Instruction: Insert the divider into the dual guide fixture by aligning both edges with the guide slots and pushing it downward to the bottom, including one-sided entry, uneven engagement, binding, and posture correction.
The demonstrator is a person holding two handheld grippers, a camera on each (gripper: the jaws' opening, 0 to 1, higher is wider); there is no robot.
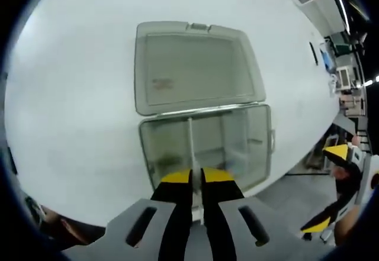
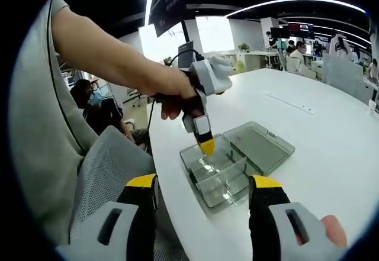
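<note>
A clear plastic box (image 1: 204,145) with guide slots sits on the white table, its lid (image 1: 192,68) folded flat behind it. My left gripper (image 1: 197,175) is shut on a thin clear divider (image 1: 190,139), held edge-on and upright over the box's middle. In the right gripper view a hand holds the left gripper (image 2: 205,145) just above the box (image 2: 216,178), with the lid (image 2: 260,145) to its right. My right gripper (image 2: 204,184) stands wide open, back from the box near the table edge. The right gripper (image 1: 328,190) also shows beyond the table's edge.
The white table (image 2: 320,131) stretches far beyond the box. A grey mesh chair (image 2: 100,184) stands at the near edge beside the person's sleeve. Other people sit at desks in the background.
</note>
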